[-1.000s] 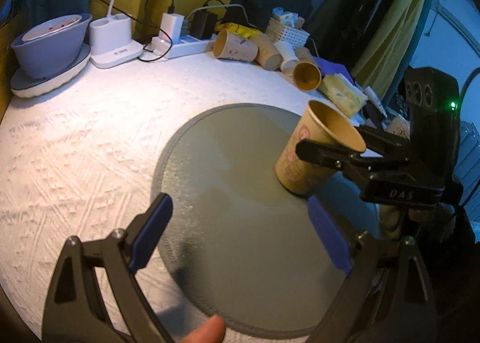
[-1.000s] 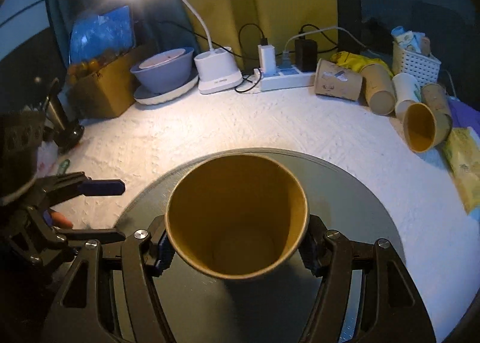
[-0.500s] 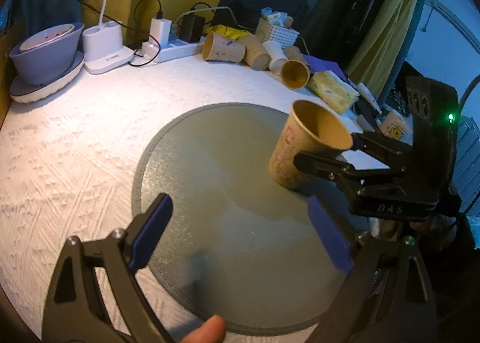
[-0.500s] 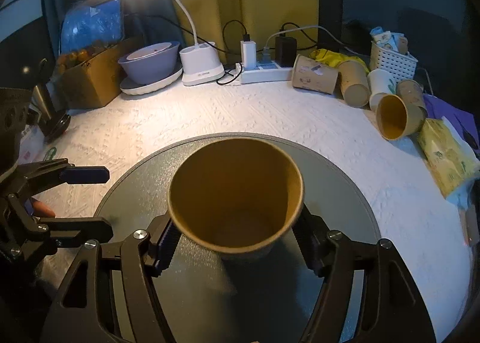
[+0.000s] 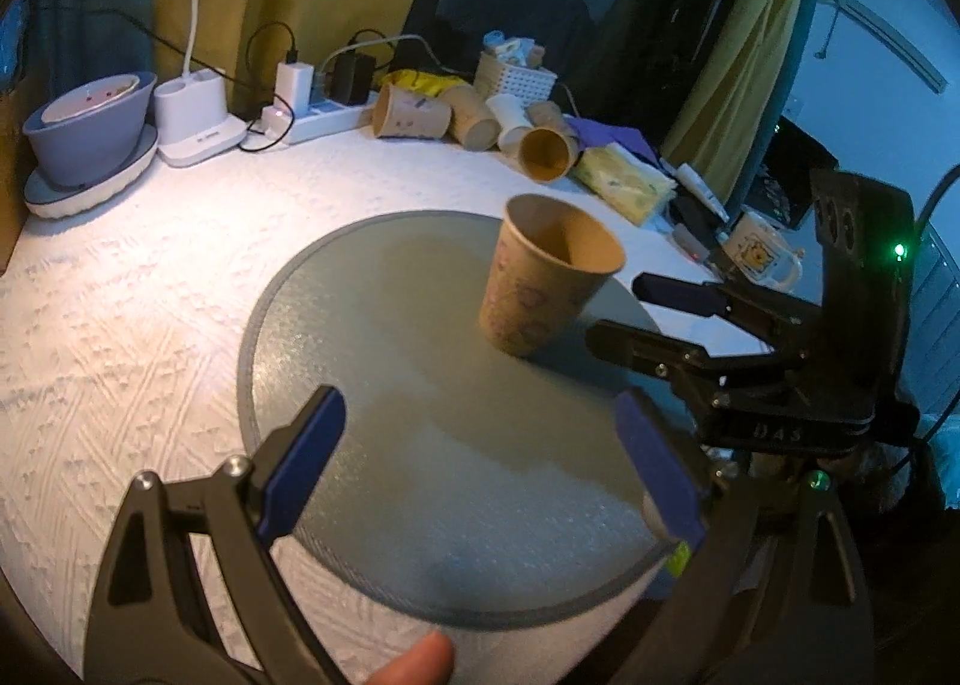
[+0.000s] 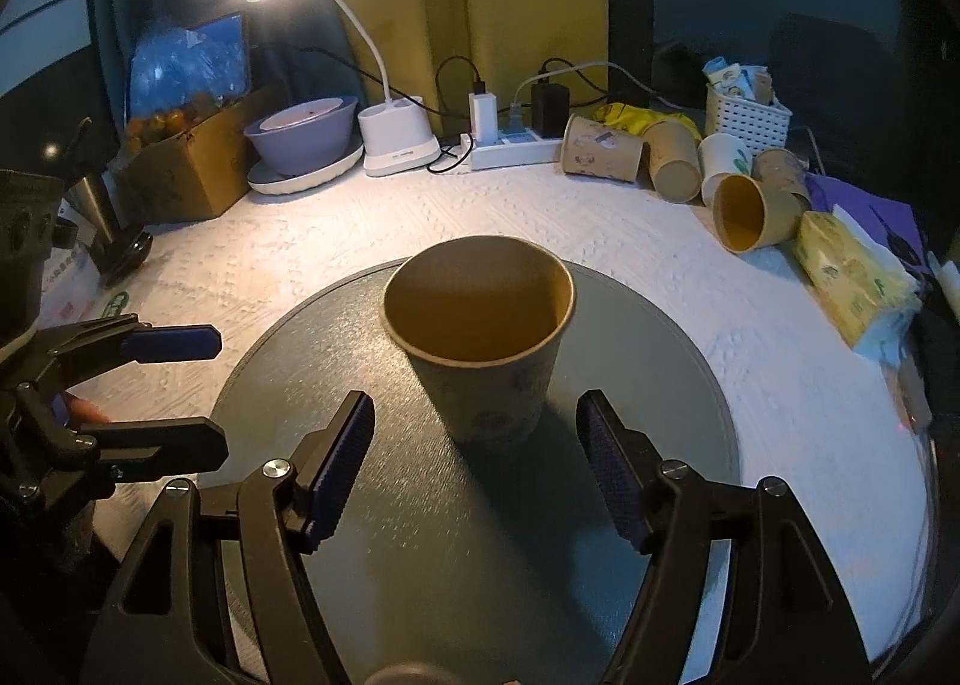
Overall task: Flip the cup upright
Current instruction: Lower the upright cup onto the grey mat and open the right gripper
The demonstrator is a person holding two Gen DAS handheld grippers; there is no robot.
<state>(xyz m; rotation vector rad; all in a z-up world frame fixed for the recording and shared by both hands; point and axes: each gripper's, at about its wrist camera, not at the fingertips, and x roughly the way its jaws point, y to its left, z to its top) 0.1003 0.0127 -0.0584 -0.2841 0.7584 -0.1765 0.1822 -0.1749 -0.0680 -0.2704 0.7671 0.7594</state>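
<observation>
A brown paper cup stands upright, mouth up, on the round grey mat; it also shows in the left wrist view. My right gripper is open, its blue pads apart on either side of the cup's base, not touching it. In the left wrist view the right gripper sits just right of the cup. My left gripper is open and empty over the mat's near part; in the right wrist view the left gripper is at the left.
Several paper cups lie on their sides at the back right beside a white basket and a tissue pack. A power strip, lamp base, stacked bowls and a cardboard box line the back.
My right gripper has opened and let go of the cup, then drawn back a little. The cup now stands free on the mat. The left gripper has stayed open.
</observation>
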